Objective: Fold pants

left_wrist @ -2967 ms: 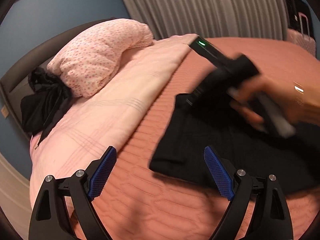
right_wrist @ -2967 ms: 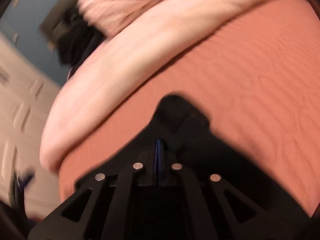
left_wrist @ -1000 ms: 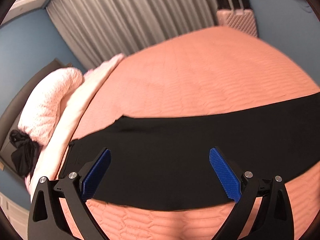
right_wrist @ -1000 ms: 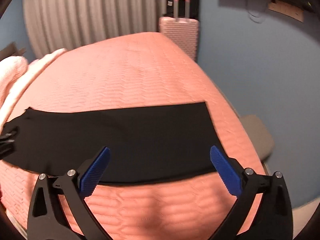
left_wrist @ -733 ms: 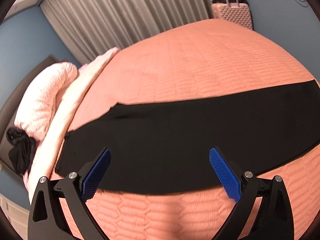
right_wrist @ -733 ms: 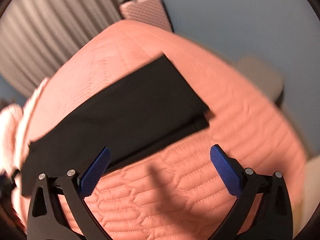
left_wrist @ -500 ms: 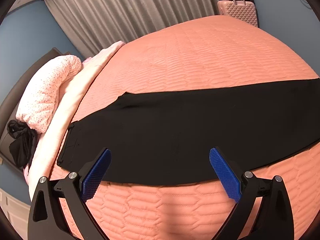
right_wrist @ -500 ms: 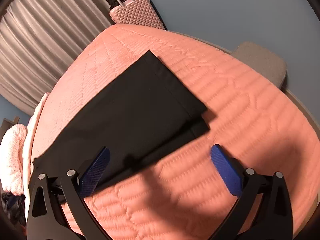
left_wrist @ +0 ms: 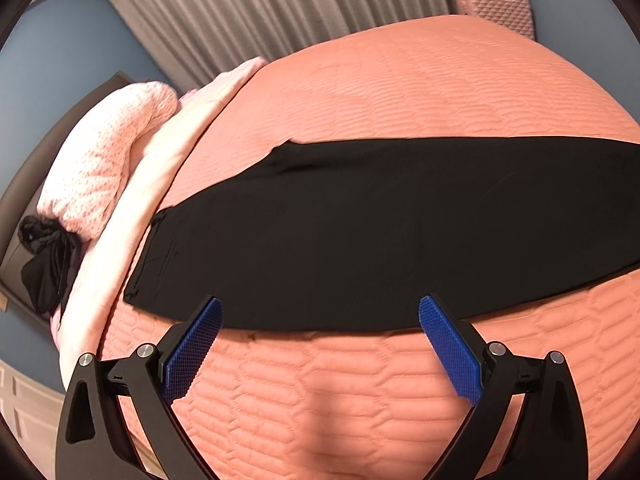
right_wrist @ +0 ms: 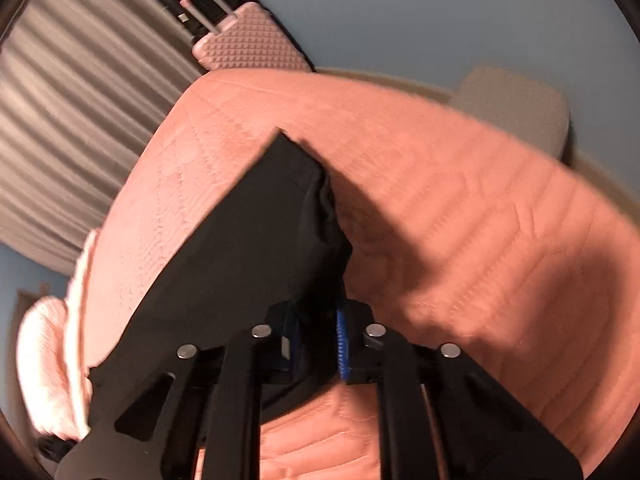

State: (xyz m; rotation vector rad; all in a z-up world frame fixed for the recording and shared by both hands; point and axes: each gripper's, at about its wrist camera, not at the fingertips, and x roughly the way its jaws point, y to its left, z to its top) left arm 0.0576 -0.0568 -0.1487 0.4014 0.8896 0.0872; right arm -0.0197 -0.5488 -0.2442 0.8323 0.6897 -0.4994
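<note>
Pants (left_wrist: pixel 360 232): lay flat across the bed (left_wrist: pixel 400 92).
Left gripper (left_wrist: pixel 320 344): jaws spread, empty.
Right gripper (right_wrist: pixel 320 344): jaws closing, pinching the pants' hem.

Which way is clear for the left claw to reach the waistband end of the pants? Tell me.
Probably yes, straight ahead: the left claw is open just short of the pants, with only bare bedspread between; the waistband end lies slightly leftward.
</note>
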